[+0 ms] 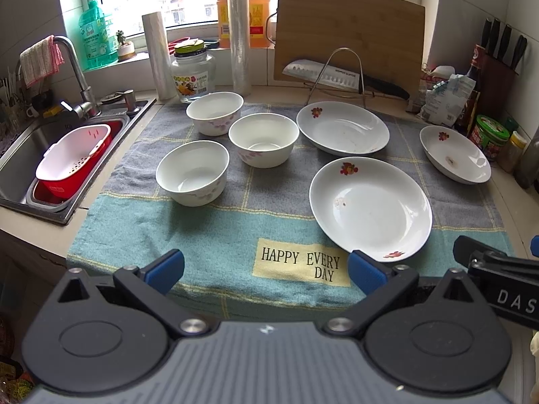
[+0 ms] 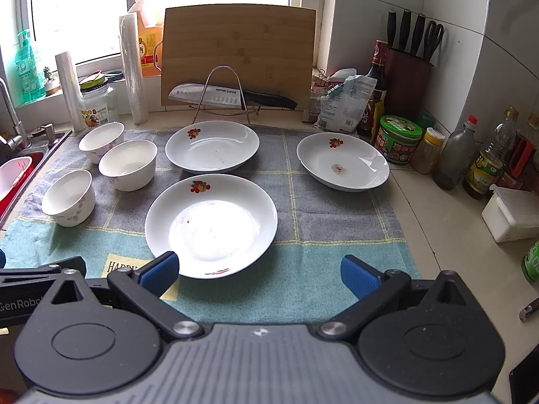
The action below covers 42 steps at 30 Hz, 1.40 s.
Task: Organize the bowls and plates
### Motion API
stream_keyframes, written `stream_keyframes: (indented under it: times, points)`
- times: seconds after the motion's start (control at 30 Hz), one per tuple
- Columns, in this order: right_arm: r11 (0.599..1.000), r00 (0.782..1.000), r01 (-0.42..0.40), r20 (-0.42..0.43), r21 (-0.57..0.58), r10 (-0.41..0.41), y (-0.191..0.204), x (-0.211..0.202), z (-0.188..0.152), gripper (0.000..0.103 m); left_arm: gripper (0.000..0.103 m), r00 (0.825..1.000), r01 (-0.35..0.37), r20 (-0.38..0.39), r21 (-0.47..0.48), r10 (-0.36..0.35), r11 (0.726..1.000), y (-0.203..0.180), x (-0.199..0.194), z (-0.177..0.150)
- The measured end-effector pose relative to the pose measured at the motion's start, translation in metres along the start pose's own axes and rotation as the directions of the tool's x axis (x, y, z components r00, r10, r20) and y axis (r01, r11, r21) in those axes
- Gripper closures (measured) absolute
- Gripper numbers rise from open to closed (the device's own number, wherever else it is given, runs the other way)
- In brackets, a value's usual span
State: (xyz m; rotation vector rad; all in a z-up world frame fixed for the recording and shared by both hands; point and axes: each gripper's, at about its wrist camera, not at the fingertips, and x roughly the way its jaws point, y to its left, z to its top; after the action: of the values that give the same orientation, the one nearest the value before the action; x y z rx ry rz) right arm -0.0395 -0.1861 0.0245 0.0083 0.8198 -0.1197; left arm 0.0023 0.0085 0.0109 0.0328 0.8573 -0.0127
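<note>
I have both tools held back at the near edge of the towel [image 1: 215, 235], nothing picked up yet, so I judge this the very start: choosing a first piece to stack. My left gripper [image 1: 266, 271] has its jaws spread wide and holds nothing; my right gripper [image 2: 259, 274] is likewise released and bare, its left pad just over the near rim of the near plate [image 2: 210, 225] without closing on it. The three bowls sit apart on the left of the cloth: the near bowl [image 1: 192, 172], the middle bowl [image 1: 263, 139] and the far bowl [image 1: 214, 112], all upright and seemingly empty. The plates are spread to the right: the near one in front, the far plate [image 2: 212, 146] behind it by the knife rack [image 2: 224, 94], and the right plate [image 2: 343, 165] off by the jars, overhanging the cloth edge, with a small stain in its well. My next move, I reckon, is to close the right tool on the near plate's rim and set it on another plate, while the left nests a bowl; thin glazed rims may slip, so I need a square bite
</note>
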Motion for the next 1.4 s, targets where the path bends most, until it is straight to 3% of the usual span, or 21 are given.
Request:
stream_keyframes:
  times: [1.0, 1.4]
  points:
    - [1.0, 1.0, -0.008, 0.014, -0.008, 0.008, 0.002, -0.003, 0.001, 0.0, 0.001, 1.0, -0.005, 0.009, -0.015, 0.005, 1.0, 0.001, -0.004, -0.003]
    - [0.997, 0.996, -0.061, 0.062, -0.044, 0.064, -0.007, -0.001, -0.004, 0.0, 0.001, 0.999, 0.025, 0.026, -0.042, -0.023, 0.999, 0.002, -0.002, -0.009]
